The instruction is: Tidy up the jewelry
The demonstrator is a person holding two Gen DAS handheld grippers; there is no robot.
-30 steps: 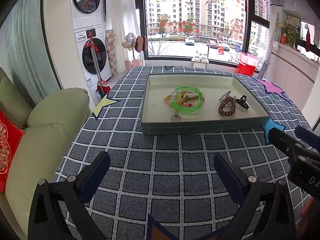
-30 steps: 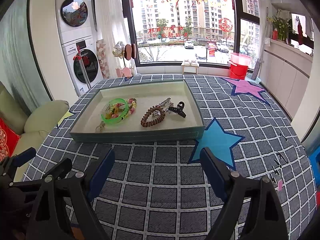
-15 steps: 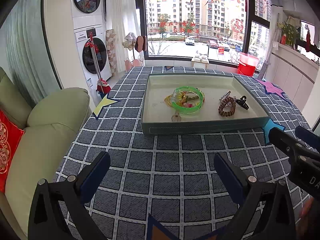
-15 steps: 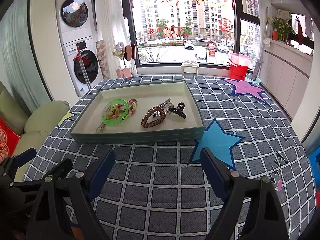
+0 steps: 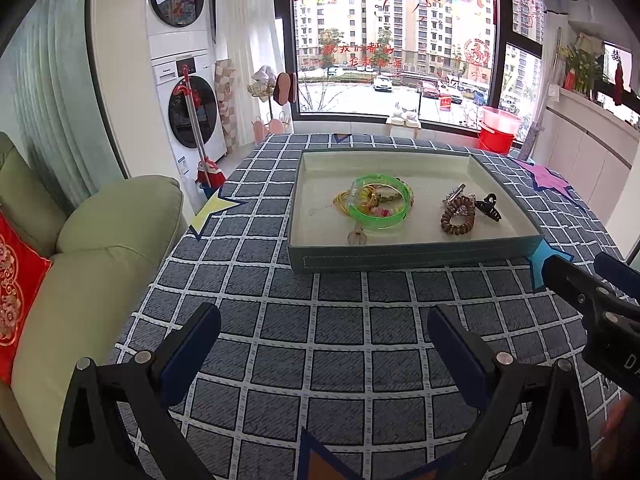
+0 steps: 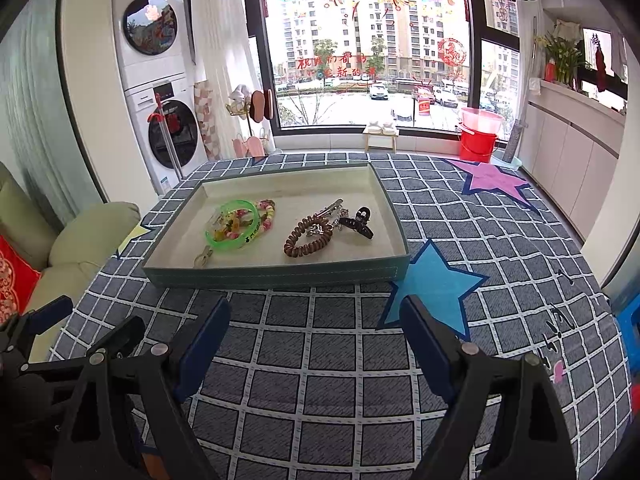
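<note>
A shallow grey-green tray sits on the checked tablecloth ahead of both grippers. In it lie a green bangle over beaded bracelets, a brown coil hair tie, a black claw clip, a silver clip and a small clasp. My left gripper is open and empty, short of the tray. My right gripper is open and empty too, also short of the tray.
A green sofa with a red cushion stands left of the table. Star shapes mark the cloth: blue, pink, yellow. Washing machines, a window and a red bucket are beyond.
</note>
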